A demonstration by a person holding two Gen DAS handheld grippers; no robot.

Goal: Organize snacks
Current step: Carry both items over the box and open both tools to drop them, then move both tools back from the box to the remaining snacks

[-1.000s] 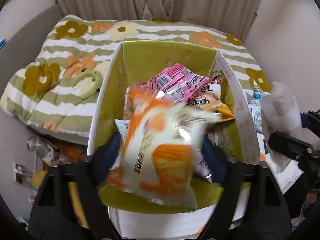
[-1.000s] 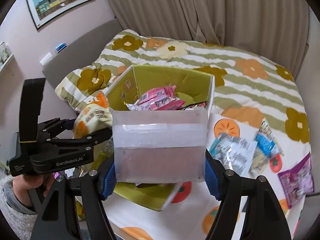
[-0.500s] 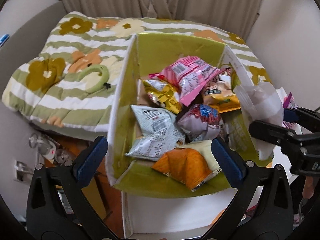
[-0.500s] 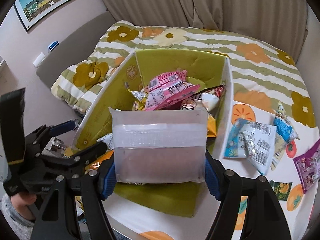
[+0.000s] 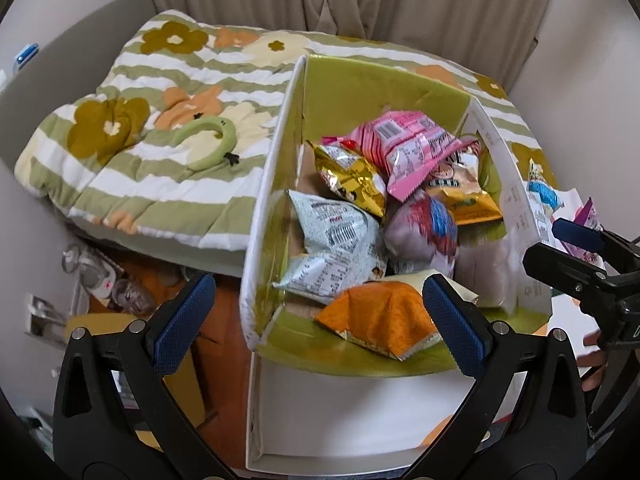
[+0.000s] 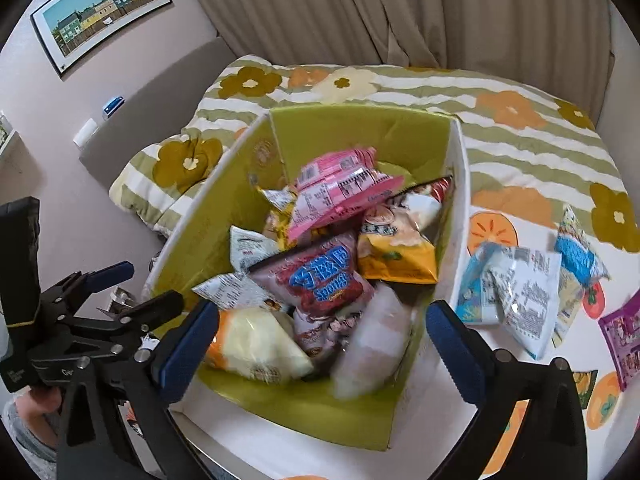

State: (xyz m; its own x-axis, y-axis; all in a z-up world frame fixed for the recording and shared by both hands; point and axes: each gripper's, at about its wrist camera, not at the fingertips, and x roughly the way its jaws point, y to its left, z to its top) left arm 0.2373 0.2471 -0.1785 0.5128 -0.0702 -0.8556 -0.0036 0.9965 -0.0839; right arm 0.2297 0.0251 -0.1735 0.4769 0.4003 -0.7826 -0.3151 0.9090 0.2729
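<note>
A cardboard box with a green inside (image 5: 360,80) (image 6: 352,128) holds several snack packets. A pink packet (image 5: 404,148) (image 6: 340,192) lies on top. An orange-and-white packet (image 5: 380,316) (image 6: 256,344) lies at the near end. A translucent white packet (image 6: 372,344) (image 5: 486,272), blurred, lies in the box's near right corner. My left gripper (image 5: 316,328) is open and empty above the box's near end. My right gripper (image 6: 320,348) is open and empty just above the white packet. Each gripper shows in the other's view: right (image 5: 576,264), left (image 6: 108,300).
More snack packets lie on the persimmon-print cloth right of the box: a pale blue one (image 6: 516,292), a blue one (image 6: 576,252), a purple one (image 6: 624,332). A flowered striped quilt (image 5: 160,120) lies behind and left. Floor clutter (image 5: 100,280) sits below left.
My left gripper let go of the orange-and-white packet, which now lies in the box. My right gripper opened and released the translucent white packet into the box's near right corner.
</note>
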